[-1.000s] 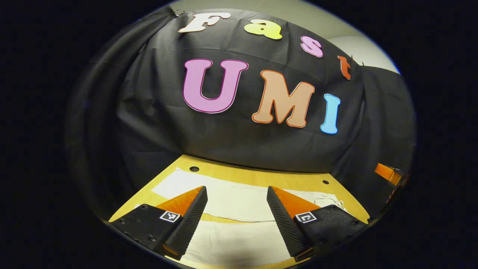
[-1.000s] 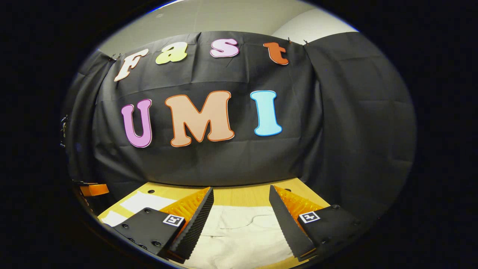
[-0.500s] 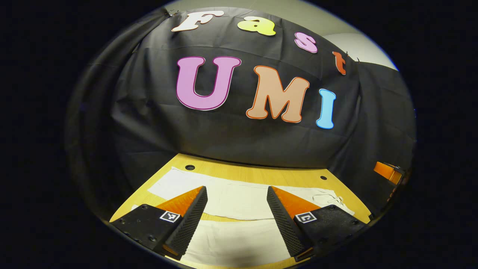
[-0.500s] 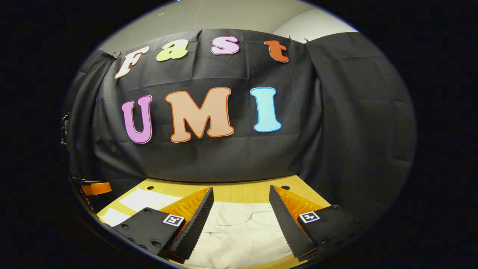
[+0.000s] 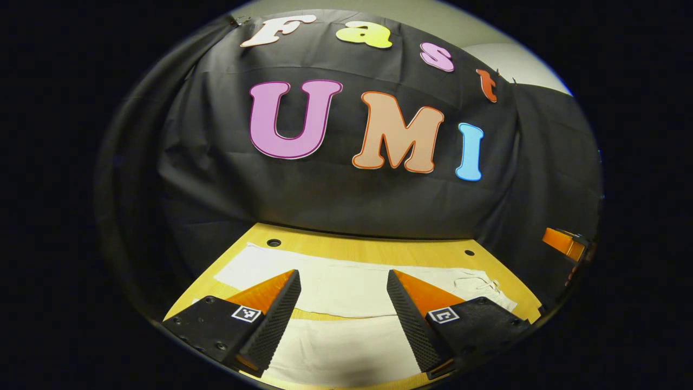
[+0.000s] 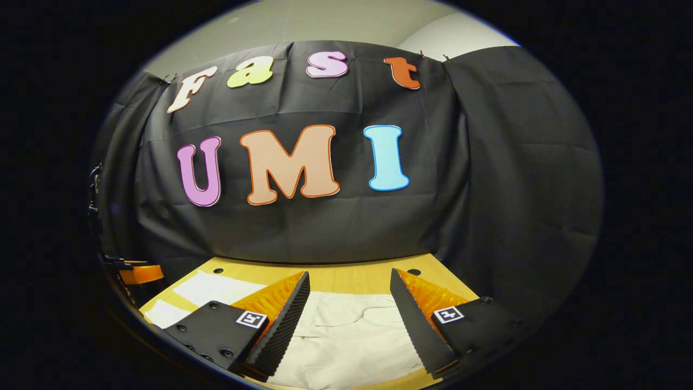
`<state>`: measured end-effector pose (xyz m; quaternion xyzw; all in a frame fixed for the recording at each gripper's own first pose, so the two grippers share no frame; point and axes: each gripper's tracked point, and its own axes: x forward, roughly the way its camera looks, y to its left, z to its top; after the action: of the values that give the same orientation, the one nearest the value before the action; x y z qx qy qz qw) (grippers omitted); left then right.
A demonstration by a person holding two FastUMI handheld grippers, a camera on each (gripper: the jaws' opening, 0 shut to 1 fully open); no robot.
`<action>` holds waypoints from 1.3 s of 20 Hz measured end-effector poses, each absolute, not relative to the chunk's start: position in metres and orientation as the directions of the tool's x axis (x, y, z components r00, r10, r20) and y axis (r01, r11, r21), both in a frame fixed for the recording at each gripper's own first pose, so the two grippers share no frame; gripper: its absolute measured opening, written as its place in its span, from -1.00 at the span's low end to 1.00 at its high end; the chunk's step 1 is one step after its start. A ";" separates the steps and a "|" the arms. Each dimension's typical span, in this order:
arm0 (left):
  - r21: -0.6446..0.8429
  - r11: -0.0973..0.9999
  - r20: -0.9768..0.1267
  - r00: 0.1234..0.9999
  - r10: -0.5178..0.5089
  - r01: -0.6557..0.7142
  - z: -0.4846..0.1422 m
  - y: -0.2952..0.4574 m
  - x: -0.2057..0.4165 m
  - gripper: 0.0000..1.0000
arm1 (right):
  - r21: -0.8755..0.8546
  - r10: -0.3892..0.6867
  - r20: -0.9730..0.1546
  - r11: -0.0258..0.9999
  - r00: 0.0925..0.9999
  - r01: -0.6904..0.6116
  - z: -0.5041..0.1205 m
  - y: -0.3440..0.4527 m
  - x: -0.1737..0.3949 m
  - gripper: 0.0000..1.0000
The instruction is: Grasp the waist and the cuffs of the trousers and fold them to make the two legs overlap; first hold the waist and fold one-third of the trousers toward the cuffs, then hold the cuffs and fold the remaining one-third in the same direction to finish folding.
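Start of the fold, both grippers poised above the garment. The cream trousers (image 5: pixel 346 287) lie spread flat across the wooden worktop (image 5: pixel 368 250), legs apart so that a strip of bare wood shows between them; neither leg has yet been brought over the other. In the left gripper view the left gripper (image 5: pixel 344 284) hangs above the legs with its jaws wide and nothing between them, the far leg running across behind the fingertips and the near leg below. The waist end, marked by a drawstring (image 5: pixel 479 283), lies toward the right of this view. In the right gripper view the right gripper (image 6: pixel 349 284) is likewise held with jaws wide and empty, directly over the waist (image 6: pixel 352 319), where a curved pocket seam is visible; the cuff ends of the legs (image 6: pixel 216 288) lie off to the left. Each gripper is thus stationed over the end it appears meant to seize, one at the waist, one toward the cuffs, which suits lifting one leg evenly onto the other. Part of the other gripper appears at the edge of each view (image 5: pixel 563 246) (image 6: pixel 138 273).
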<state>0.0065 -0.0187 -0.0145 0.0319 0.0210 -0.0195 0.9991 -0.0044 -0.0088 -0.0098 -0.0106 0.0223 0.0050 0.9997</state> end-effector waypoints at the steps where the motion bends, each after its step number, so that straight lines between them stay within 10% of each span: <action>1: 0.065 0.997 -0.047 0.998 -0.040 0.043 -0.016 -0.019 0.007 0.91 | -0.025 0.011 -0.047 1.000 0.999 -0.012 -0.011 -0.009 -0.004 0.91; 16: 0.300 0.870 -0.484 0.848 -0.216 0.393 -0.139 0.011 -0.025 0.92 | -0.049 0.083 -0.171 0.995 0.982 -0.092 -0.057 0.003 -0.004 0.92; 26: 0.367 0.684 -0.840 0.540 -0.046 0.630 -0.247 0.128 -0.087 0.90 | -0.092 0.073 -0.243 0.991 0.967 -0.098 -0.091 0.003 -0.016 0.92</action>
<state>-0.0868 0.1276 -0.2470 0.3382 0.4317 -0.2090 0.8097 -0.0163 0.0028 -0.0915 -0.0517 0.1205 0.0430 0.9904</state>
